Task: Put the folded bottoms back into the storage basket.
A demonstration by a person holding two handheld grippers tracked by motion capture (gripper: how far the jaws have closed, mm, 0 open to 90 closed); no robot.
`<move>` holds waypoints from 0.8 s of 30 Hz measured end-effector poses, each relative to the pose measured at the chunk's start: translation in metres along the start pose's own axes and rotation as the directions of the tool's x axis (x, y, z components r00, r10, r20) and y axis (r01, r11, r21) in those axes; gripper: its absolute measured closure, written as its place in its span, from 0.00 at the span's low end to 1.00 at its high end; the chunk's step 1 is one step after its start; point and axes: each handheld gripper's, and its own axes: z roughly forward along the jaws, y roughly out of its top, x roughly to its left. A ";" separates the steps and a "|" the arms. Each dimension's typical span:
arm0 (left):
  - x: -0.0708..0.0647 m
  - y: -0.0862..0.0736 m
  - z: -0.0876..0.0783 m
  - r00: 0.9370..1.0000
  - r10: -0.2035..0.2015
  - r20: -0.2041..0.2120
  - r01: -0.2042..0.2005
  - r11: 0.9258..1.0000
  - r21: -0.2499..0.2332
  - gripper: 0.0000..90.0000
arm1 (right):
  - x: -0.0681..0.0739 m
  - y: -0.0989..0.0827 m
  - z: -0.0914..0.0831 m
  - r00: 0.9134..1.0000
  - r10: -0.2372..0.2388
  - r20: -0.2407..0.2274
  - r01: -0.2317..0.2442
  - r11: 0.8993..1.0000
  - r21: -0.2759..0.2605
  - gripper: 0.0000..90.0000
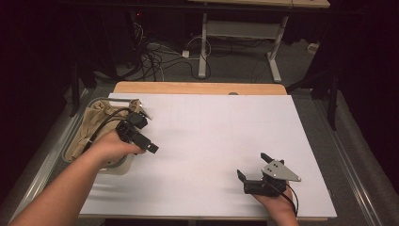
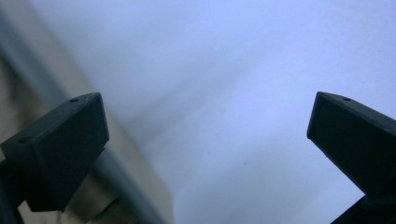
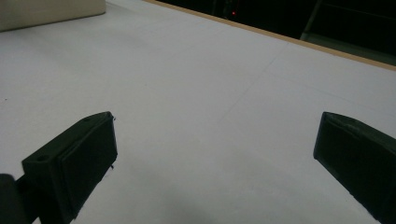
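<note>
At left of the high view, the left gripper [image 1: 149, 147], jaws apart and empty, hovers beside the grey tub of beige cloth [image 1: 96, 120]; the right gripper [image 1: 252, 165] at lower right is likewise apart.

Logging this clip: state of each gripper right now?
Left gripper: open, holding nothing, beside the bin.
Right gripper: open, empty, over the white table.

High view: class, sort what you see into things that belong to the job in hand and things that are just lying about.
Job in hand:
left tongs, open
beige cloth
tub holding it

Lying about:
right tongs, open, idle
white board
cables on the floor
</note>
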 end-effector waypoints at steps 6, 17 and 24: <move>-0.014 0.003 0.018 0.998 0.053 0.024 -0.052 0.997 -0.061 0.00 | -0.001 -0.002 -0.002 1.000 0.006 0.004 -0.006 1.000 0.005 0.01; -0.053 -0.012 0.081 0.989 0.148 0.013 -0.133 0.924 -0.359 0.00 | 0.001 -0.003 -0.003 1.000 0.016 0.000 -0.016 1.000 -0.017 0.01; -0.050 -0.040 0.104 0.984 0.174 0.047 -0.099 0.737 -0.668 0.00 | 0.002 -0.004 -0.003 0.999 0.049 -0.011 -0.050 0.996 -0.075 0.00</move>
